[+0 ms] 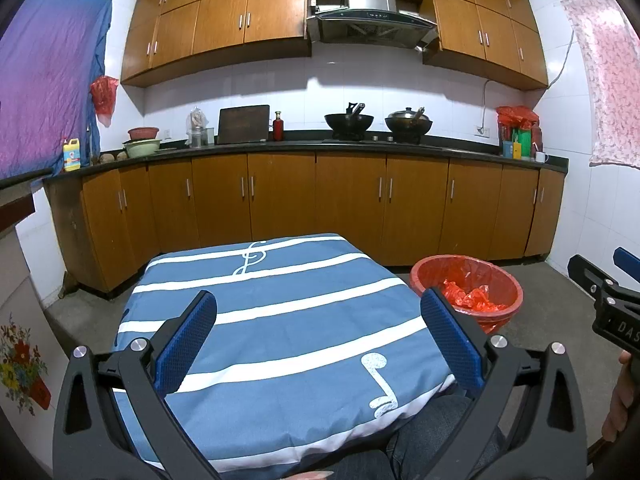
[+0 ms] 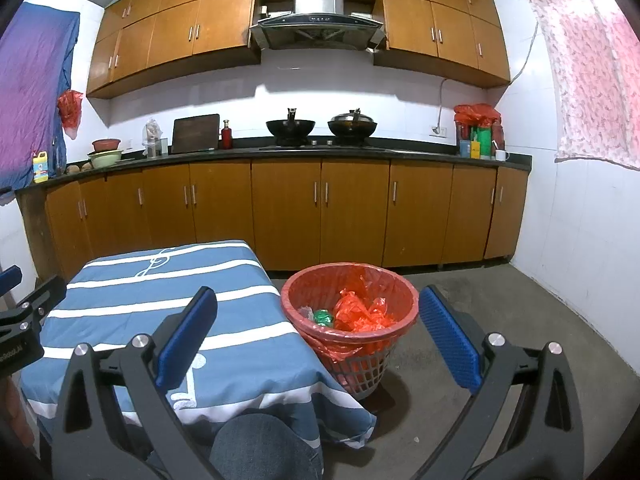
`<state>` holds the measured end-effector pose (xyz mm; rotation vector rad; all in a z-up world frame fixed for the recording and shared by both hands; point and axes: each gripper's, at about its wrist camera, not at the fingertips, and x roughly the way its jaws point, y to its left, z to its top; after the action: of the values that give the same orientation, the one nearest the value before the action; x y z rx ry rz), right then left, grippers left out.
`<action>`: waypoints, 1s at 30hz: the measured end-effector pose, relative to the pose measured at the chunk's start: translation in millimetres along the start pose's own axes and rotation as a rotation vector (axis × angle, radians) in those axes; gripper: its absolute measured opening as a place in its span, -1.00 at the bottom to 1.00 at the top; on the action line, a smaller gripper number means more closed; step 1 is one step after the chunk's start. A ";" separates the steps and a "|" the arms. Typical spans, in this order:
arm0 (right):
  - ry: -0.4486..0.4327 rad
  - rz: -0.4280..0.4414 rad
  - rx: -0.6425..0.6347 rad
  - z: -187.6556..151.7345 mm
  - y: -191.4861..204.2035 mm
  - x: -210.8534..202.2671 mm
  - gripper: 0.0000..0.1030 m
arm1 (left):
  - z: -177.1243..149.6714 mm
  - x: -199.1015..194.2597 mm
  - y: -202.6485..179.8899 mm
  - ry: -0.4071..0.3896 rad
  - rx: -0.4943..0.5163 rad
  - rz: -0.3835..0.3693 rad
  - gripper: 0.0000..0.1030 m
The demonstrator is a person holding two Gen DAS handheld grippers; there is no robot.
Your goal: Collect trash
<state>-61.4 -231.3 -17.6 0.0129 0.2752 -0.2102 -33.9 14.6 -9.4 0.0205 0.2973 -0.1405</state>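
A red-lined grey bin is seen upright on the floor at the bench's three o'clock; crumpled red, green wrappers lie inside.

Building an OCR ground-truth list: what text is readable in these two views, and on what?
"DAS", cut off at the frame edge: white letters on the black body of the right gripper.
Mirrored white print on the black body of the left gripper: unreadable.
Label on the yellow plastic detergent bottle: too small.
Range hood panel: too small.
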 end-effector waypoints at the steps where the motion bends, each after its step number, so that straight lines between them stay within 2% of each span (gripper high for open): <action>1: 0.000 0.000 0.000 -0.1 -0.2 0.1 0.92 | 0.0 -0.2 0.0 0.000 0.001 0.001 0.96; 30: -0.001 -0.001 -0.001 -0.6 -1.0 0.5 0.92 | 2.1 0.7 -3.2 0.004 -0.004 -0.004 0.96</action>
<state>-61.3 -232.3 -18.3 0.0120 0.2743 -0.2108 -33.1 11.3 -7.6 0.0158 0.3015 -0.1442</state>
